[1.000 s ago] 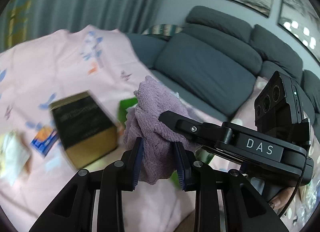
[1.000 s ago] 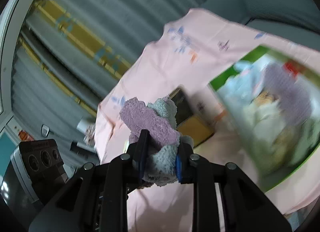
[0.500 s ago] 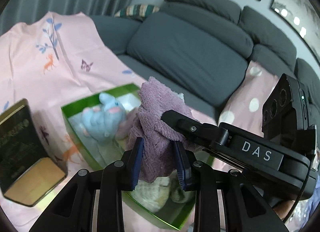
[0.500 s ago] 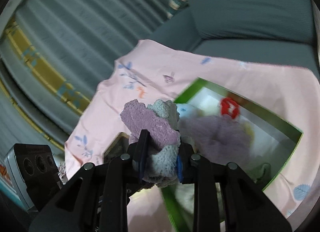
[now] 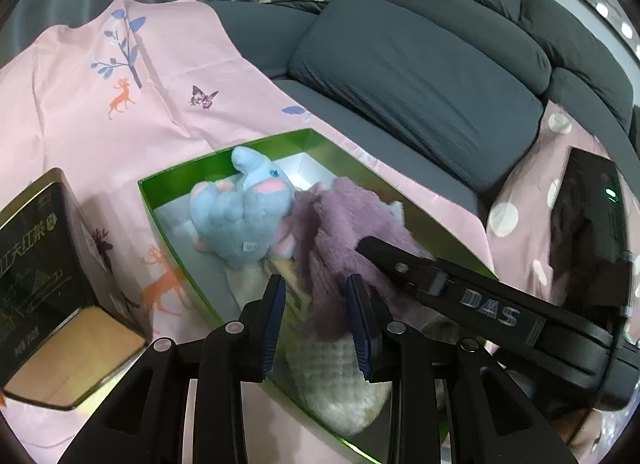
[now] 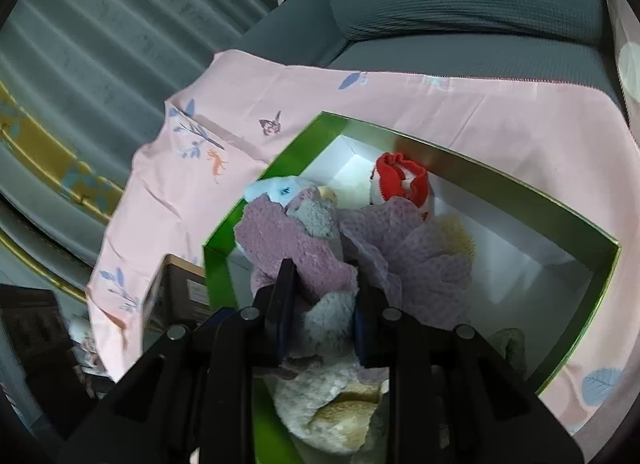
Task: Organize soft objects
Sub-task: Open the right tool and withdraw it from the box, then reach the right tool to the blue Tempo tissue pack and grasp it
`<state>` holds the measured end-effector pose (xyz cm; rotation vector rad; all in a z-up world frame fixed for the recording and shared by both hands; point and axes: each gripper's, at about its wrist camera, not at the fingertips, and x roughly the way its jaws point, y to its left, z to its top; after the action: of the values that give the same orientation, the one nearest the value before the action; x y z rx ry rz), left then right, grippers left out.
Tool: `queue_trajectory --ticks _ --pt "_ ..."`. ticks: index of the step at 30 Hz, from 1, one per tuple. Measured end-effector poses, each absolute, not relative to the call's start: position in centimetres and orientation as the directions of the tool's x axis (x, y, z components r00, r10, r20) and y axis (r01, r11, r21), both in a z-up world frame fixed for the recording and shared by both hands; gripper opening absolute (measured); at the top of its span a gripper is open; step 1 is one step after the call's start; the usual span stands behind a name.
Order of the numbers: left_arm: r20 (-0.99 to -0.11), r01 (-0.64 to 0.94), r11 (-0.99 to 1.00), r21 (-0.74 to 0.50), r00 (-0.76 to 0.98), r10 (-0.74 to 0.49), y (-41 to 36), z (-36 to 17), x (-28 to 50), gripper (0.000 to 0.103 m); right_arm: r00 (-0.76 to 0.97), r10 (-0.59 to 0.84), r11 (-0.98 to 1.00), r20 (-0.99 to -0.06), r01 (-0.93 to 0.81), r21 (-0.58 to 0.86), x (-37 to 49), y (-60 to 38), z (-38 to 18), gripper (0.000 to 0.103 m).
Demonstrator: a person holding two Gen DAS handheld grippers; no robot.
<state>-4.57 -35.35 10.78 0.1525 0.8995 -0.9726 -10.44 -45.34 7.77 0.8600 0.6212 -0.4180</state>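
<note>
We have both tongs down over the green box (image 5: 182,232), which sits mid-frame on the pink printed sheet (image 5: 80,112) in front of the grey sofa (image 5: 420,76). The left tongs (image 5: 316,304) are clamped on a purple fleecy cloth (image 5: 340,232); most of it lies up and to the right of the pads, already draped inside the box beside the blue plush toy (image 5: 240,220) and over a cream knitted piece (image 5: 340,380). The right tongs (image 6: 320,312) pinch a purple-and-grey fleecy bundle (image 6: 304,252), which rises up-left from the pads and hangs above the box's near left corner.

The release turns on that: both soft things sit directly over the box interior, so we judge that letting go should drop them in. The right bundle is nearer the green wall (image 6: 218,276) and could catch on it. The black tea tin (image 5: 36,264) stands at lower left, apart from the box.
</note>
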Motion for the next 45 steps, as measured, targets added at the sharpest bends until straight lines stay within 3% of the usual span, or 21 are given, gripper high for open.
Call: queue_trajectory --ticks 4,6,8,10,12,14,17,25,36,39,41,45 --pt "-0.697 0.749 0.587 -0.308 0.243 -0.675 -32.6 11.8 -4.7 0.031 0.752 -0.086 0.584 -0.654 0.57 0.578 -10.7 -45.3 7.4 0.032" --pt "-0.678 0.735 0.603 -0.312 0.273 -0.683 -30.5 12.9 -4.9 0.03 0.749 -0.105 0.589 -0.654 0.577 0.566 -11.3 -45.0 7.9 0.041" --pt "-0.664 0.719 0.619 -0.315 0.3 -0.685 -28.1 13.9 -4.9 0.031 0.75 -0.143 0.604 -0.645 0.583 0.544 -12.0 -44.5 8.8 0.069" --pt "-0.655 0.695 0.647 -0.314 0.335 -0.677 -25.0 15.1 -5.0 0.031 0.763 -0.175 0.63 -0.622 0.572 0.525 -12.7 -43.7 9.9 0.08" --pt "-0.64 0.668 0.675 -0.313 0.377 -0.67 -22.0 16.0 -5.2 0.043 0.753 -0.201 0.638 -0.626 0.585 0.5 -13.2 -43.0 10.7 0.081" --pt "-0.633 0.634 0.708 -0.311 0.417 -0.652 -19.0 16.5 -5.3 0.076 0.746 -0.245 0.642 -0.62 0.603 0.473 -13.9 -42.2 11.7 0.083" --pt "-0.616 0.564 0.767 -0.307 0.496 -0.612 -14.1 17.1 -5.6 0.08 0.754 -0.288 0.656 -0.59 0.604 0.452 -15.2 -40.6 13.4 0.089" --pt "-0.634 0.333 0.884 -0.328 0.616 -0.467 -2.4 15.7 -6.2 0.082 0.786 -0.273 0.76 -0.554 0.53 0.377 -14.5 -34.6 17.4 0.093" --pt "-0.708 0.13 0.935 -0.33 0.622 -0.336 5.6 10.8 -6.5 0.082 0.727 0.102 0.879 -0.68 0.254 0.404 -2.1 -21.0 15.6 0.092" --pt "-0.715 0.102 0.939 -0.33 0.622 -0.318 7.1 9.8 -6.2 0.082 0.674 0.161 0.851 -0.721 0.275 0.447 2.0 -17.7 13.5 0.089" --pt "-0.718 0.09 0.938 -0.335 0.621 -0.315 8.0 9.2 -5.7 0.082 0.636 0.175 0.836 -0.752 0.308 0.455 4.7 -15.9 12.1 0.079" --pt "-0.729 0.086 0.937 -0.338 0.605 -0.319 8.9 7.4 -4.5 0.082 0.568 0.096 0.817 -0.817 0.424 0.391 9.1 -13.9 9.4 0.071"
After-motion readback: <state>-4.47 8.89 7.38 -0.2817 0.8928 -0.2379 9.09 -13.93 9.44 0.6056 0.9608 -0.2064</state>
